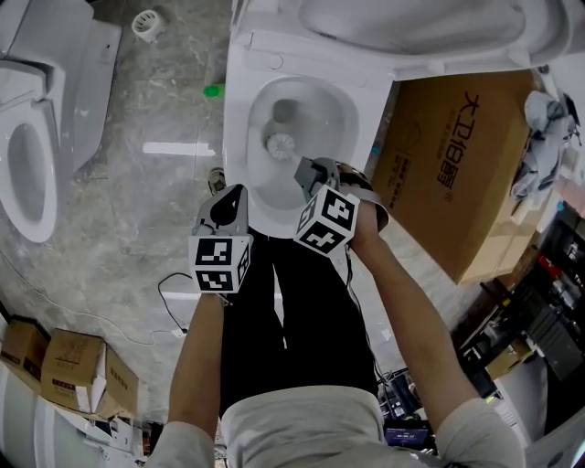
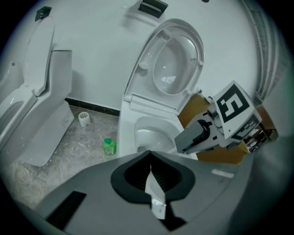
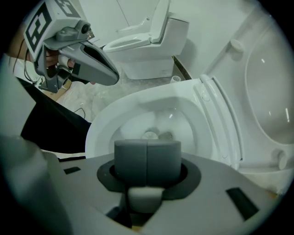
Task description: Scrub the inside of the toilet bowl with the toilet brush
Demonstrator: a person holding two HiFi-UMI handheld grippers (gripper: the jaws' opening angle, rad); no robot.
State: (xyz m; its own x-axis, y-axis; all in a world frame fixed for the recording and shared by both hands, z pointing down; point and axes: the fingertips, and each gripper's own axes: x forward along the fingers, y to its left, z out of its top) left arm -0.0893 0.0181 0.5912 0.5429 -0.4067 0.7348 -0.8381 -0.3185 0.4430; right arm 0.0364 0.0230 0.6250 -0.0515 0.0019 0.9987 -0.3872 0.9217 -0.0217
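Observation:
The white toilet bowl (image 1: 302,114) stands open, its lid (image 1: 430,27) raised. A white toilet brush head (image 1: 281,143) sits low inside the bowl near the drain, and it also shows as the pale brush head (image 3: 149,135) past my right jaws. My right gripper (image 1: 309,171) hangs over the bowl's front rim, shut, with a pale handle piece (image 3: 144,197) under its jaws. My left gripper (image 1: 232,194) is just left of the rim, shut and holding nothing. In the gripper views the left gripper (image 2: 150,167) and the right gripper (image 3: 147,144) both have their jaws together.
A second toilet (image 1: 37,164) stands at the left. On the marble floor are a green bottle (image 1: 213,90), a white brush holder (image 1: 146,23) and a cable (image 1: 174,292). A large cardboard box (image 1: 448,174) presses against the toilet's right side; smaller boxes (image 1: 64,366) lie at bottom left.

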